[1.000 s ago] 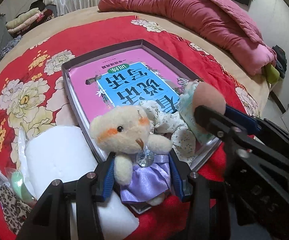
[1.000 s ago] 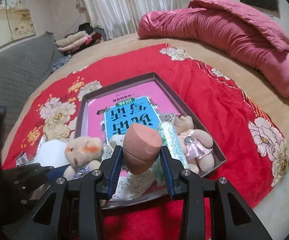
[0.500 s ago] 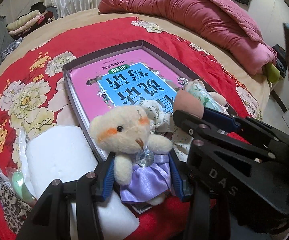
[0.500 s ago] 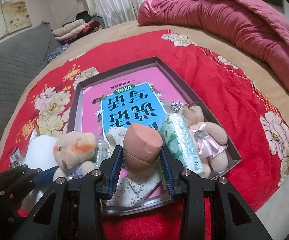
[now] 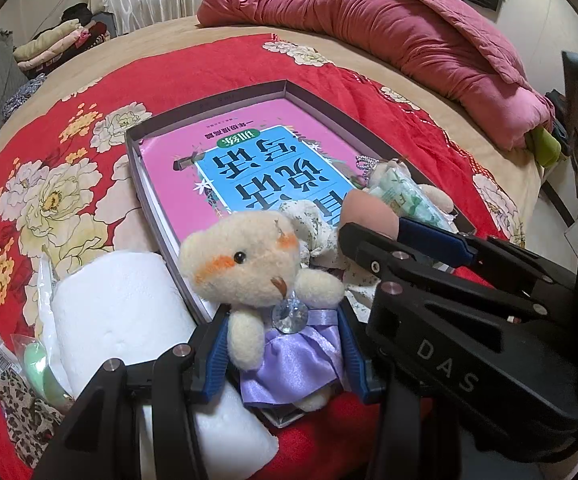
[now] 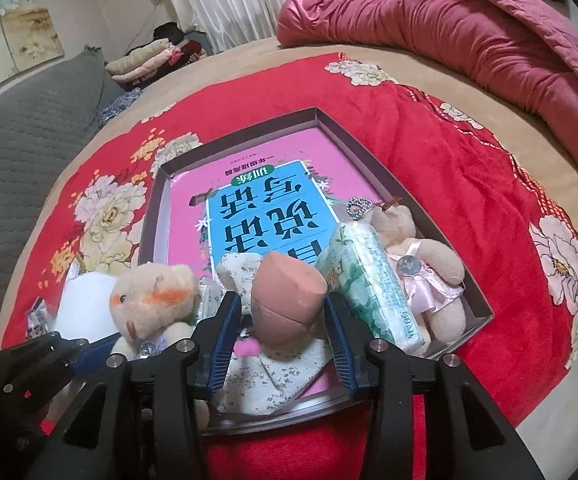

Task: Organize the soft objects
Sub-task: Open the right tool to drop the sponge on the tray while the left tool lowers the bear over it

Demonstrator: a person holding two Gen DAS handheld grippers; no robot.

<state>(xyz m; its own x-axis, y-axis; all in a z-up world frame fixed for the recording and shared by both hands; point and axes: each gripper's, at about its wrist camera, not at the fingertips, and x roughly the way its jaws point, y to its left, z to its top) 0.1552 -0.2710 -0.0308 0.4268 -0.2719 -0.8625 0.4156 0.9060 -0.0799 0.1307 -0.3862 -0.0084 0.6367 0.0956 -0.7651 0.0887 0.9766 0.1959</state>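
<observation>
A red flowered blanket (image 6: 469, 208) covered the bed, a rolled pink quilt (image 6: 489, 36) lay along its far side, and folded clothes (image 6: 153, 60) were stacked at the far left. On the blanket sat a shallow grey box (image 6: 373, 160) with a pink and blue book (image 6: 265, 208) flat in its bottom. Outside the box's left edge lay a white paper roll (image 5: 113, 304), with small packets just beside it. Along the box's right wall lay a bear in a pink dress (image 6: 429, 264), and a green tissue pack (image 6: 373, 284) leaned against it. The left gripper (image 5: 281, 352) pinched a bear in a purple dress (image 5: 265, 292) at the waist, over the box's near left corner. The right gripper (image 6: 285, 320) had just been opening its jaws; the brown sponge (image 6: 285, 300) stood between them on a flowered cloth (image 6: 273, 372) inside the box's near end, a gap showed at the left pad, and the right pad looked close to the sponge, possibly still touching.
</observation>
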